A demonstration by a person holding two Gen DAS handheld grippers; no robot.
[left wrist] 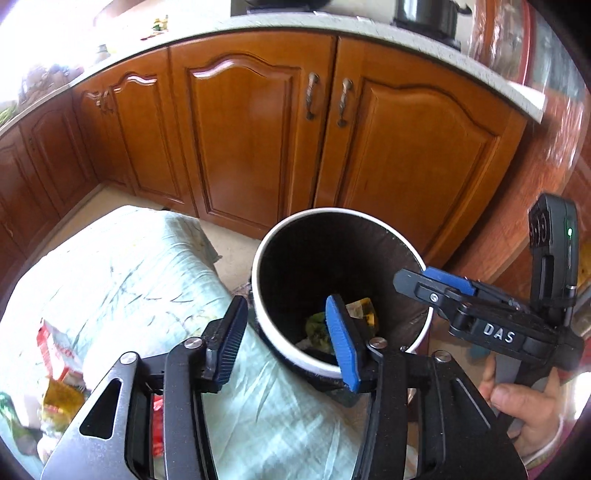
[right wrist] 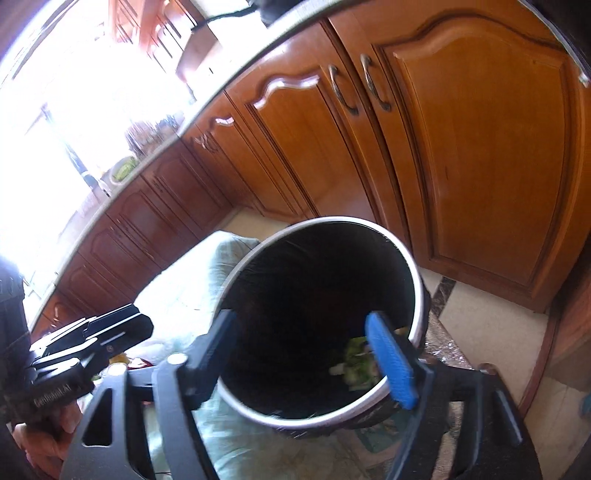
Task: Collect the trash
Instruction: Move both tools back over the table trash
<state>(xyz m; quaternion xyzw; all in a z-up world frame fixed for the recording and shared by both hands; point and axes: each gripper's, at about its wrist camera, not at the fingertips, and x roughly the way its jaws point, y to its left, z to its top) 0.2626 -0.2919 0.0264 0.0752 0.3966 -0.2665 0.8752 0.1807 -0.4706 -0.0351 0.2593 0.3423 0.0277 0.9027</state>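
Note:
A round bin (left wrist: pixel 369 218) with a white rim and black liner stands on the floor by the cabinets; it also shows in the right wrist view (right wrist: pixel 417 280). Green and yellow wrappers (left wrist: pixel 321 328) lie at its bottom, also seen from the right (right wrist: pixel 356 363). My left gripper (left wrist: pixel 288 332) is open and empty over the bin's near rim. My right gripper (right wrist: pixel 306 347) is open and empty above the bin mouth; it shows at the right in the left wrist view (left wrist: pixel 428 282). More trash, a red-white packet (left wrist: pixel 55 350) and a yellow wrapper (left wrist: pixel 59 402), lies on the pale cloth (left wrist: pixel 122 273).
Wooden cabinet doors (left wrist: pixel 243 125) with metal handles (left wrist: pixel 312 96) stand behind the bin under a light countertop (left wrist: pixel 388 29). A dark pot (left wrist: pixel 428 14) sits on the counter. Tiled floor (right wrist: pixel 476 317) lies right of the bin.

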